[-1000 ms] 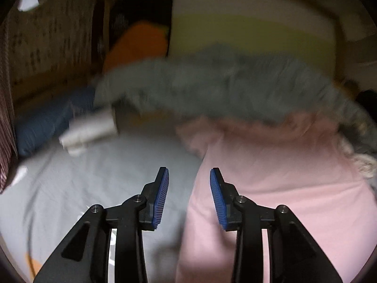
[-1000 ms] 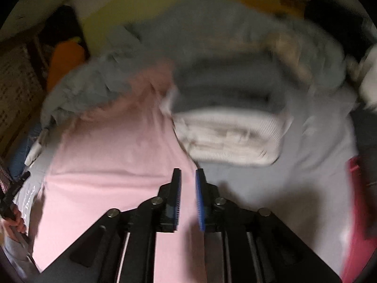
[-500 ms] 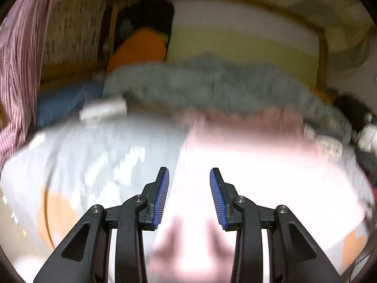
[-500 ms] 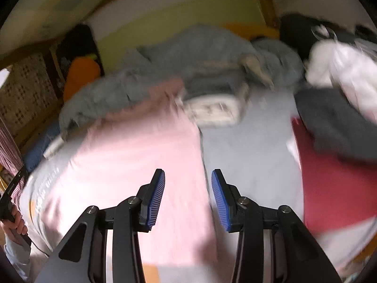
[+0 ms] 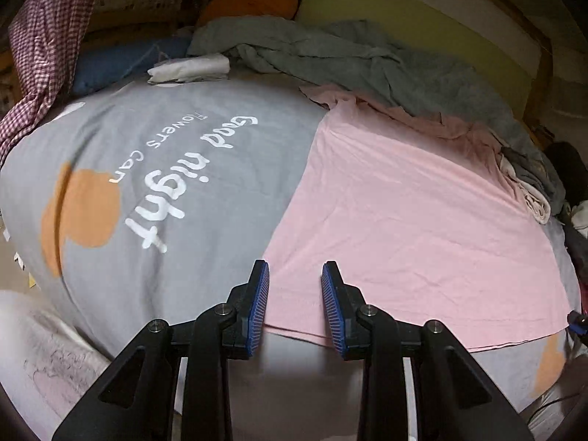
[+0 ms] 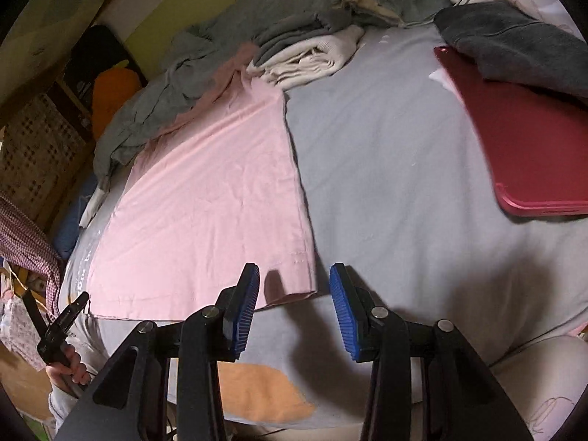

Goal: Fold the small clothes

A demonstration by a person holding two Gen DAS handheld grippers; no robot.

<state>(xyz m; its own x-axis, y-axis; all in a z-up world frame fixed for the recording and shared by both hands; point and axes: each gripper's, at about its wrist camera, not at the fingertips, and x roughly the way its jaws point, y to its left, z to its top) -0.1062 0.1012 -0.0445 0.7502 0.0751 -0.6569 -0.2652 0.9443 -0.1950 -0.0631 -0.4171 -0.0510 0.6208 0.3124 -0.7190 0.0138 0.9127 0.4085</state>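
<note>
Both hand-held grippers pulled back to the bed's (image 5: 154, 198) near edge, left (image 5: 295, 303) and right (image 6: 294, 307) jaws open and empty, right just closing, over the pink garment's (image 5: 404, 220) near-edge corners; grabbing one layer or the duvet would've skewed the fold.

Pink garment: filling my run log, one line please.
pink garment: flat on bed | left gripper: open over near hem | right gripper: open, closing, at hem corner
</note>
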